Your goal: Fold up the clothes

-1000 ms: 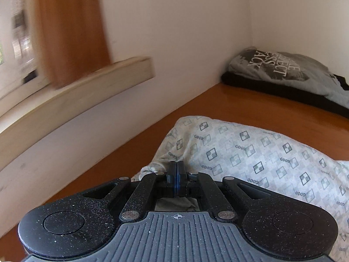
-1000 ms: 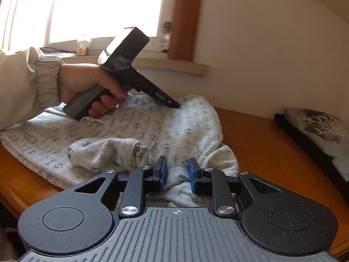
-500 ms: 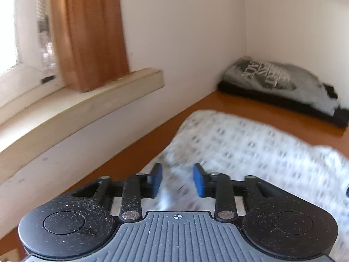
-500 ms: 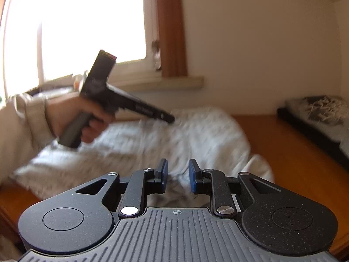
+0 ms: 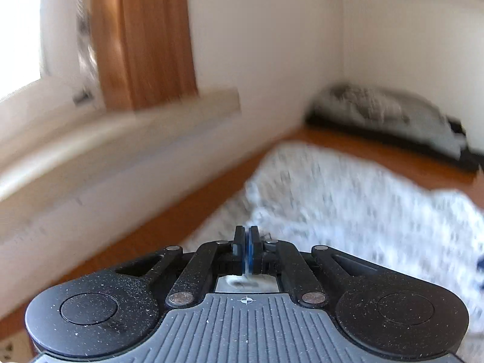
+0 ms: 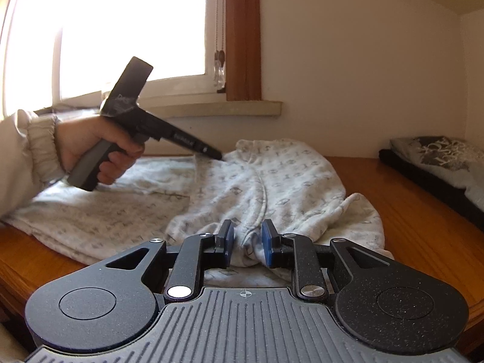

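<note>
The wooden table (image 6: 408, 211) carries a white patterned garment (image 6: 272, 187), which lies spread with its long axis running from nine o'clock toward three o'clock in the right wrist view. At two o'clock a folded pile of clothes (image 6: 438, 157) sits well apart, against the wall. A window sill (image 6: 217, 109) runs behind at twelve o'clock. The left gripper (image 5: 246, 243), held in a hand (image 6: 99, 148), is clenched on the garment's far edge. The right gripper (image 6: 247, 243) is released, a bunched fold between its fingers.

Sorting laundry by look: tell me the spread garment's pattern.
Pale garment with small grey diamond motifs, clearest in the right wrist view.
</note>
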Action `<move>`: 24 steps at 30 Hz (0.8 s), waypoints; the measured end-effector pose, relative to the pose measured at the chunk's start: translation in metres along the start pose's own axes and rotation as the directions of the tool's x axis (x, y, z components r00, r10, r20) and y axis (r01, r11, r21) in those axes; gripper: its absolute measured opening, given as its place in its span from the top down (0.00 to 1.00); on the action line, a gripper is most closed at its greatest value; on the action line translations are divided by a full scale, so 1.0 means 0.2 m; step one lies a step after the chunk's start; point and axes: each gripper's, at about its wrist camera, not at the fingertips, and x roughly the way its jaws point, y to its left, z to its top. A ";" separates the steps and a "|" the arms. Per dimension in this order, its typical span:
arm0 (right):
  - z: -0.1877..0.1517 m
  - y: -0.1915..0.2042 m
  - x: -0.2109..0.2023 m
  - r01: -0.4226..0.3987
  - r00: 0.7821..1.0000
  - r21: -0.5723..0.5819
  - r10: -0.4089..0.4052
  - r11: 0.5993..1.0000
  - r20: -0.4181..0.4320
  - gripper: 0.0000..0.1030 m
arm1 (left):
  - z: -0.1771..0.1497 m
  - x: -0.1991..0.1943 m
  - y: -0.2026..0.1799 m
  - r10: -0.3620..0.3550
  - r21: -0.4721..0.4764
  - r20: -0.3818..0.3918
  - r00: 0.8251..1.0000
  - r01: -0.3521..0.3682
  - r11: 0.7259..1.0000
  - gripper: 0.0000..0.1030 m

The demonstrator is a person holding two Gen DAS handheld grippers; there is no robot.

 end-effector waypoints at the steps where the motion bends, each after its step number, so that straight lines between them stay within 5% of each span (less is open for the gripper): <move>1: 0.01 0.00 0.00 -0.012 1.000 0.007 0.012 1.000 -0.001 0.79 | 0.03 -0.01 0.02 -0.014 -0.027 0.006 1.000 0.014 1.000 0.98; 8: 0.01 -0.01 0.00 -0.031 0.999 0.035 0.030 0.999 0.010 0.79 | 0.01 0.00 0.04 0.032 -0.020 -0.045 0.998 -0.033 0.999 0.95; 11: 0.00 -0.02 -0.01 -0.016 1.000 0.040 0.015 0.999 0.019 0.79 | -0.04 -0.05 0.01 0.058 -0.011 -0.055 0.997 -0.058 0.998 0.70; 24: 0.00 -0.06 -0.05 0.059 0.992 0.208 -0.081 0.976 0.097 0.76 | -0.29 -0.49 -0.56 -0.153 0.148 0.010 0.988 0.150 0.978 0.63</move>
